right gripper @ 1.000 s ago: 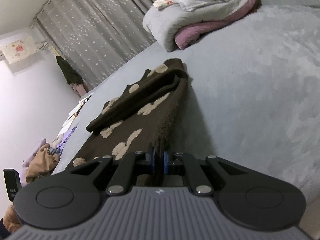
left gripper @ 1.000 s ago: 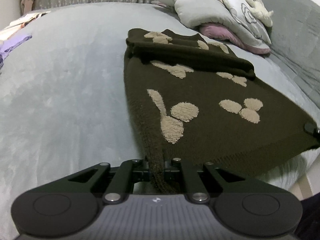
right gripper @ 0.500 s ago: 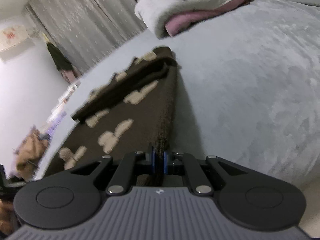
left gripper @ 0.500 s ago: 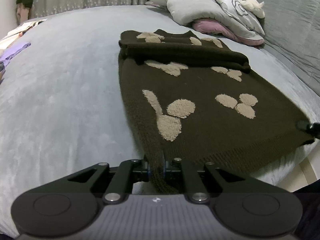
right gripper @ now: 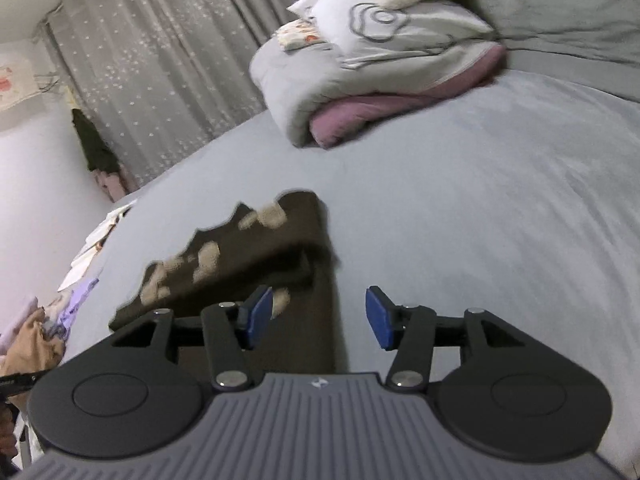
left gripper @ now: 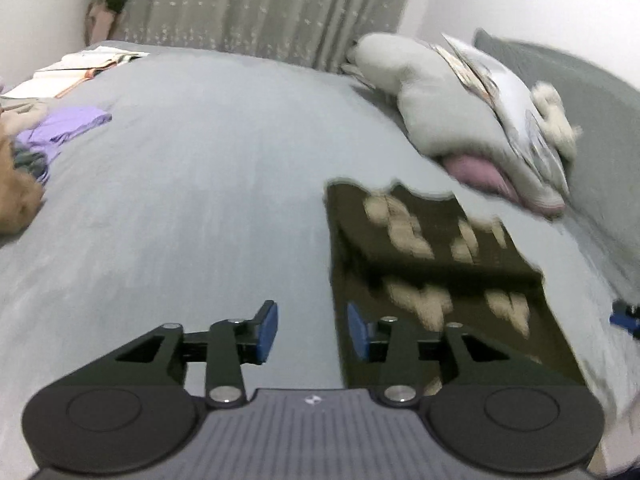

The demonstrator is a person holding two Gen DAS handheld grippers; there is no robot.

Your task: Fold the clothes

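Observation:
A dark brown sweater [left gripper: 436, 276] with beige fluffy patches lies folded on the grey bed; in the right wrist view the sweater [right gripper: 248, 264] shows as a narrower, doubled stack. My left gripper [left gripper: 312, 332] hovers over the sweater's left edge, its jaws opening with nothing between the blue pads. My right gripper [right gripper: 320, 316] hangs over the sweater's right edge, its jaws also opening and holding nothing. A bit of the right gripper's blue pad [left gripper: 624, 318] shows at the left wrist view's right border.
A folded grey and pink duvet [right gripper: 384, 76] with a pillow and a white plush toy sits at the head of the bed. Loose clothes, purple [left gripper: 68, 128] and tan [right gripper: 28, 348], lie at the bed's left side. Papers [left gripper: 84, 66] and a curtain [left gripper: 272, 8] are behind.
Both grippers let go of the sweater's hem, opened, rose and moved forward over the bed. The sweater now lies shorter, folded over itself.

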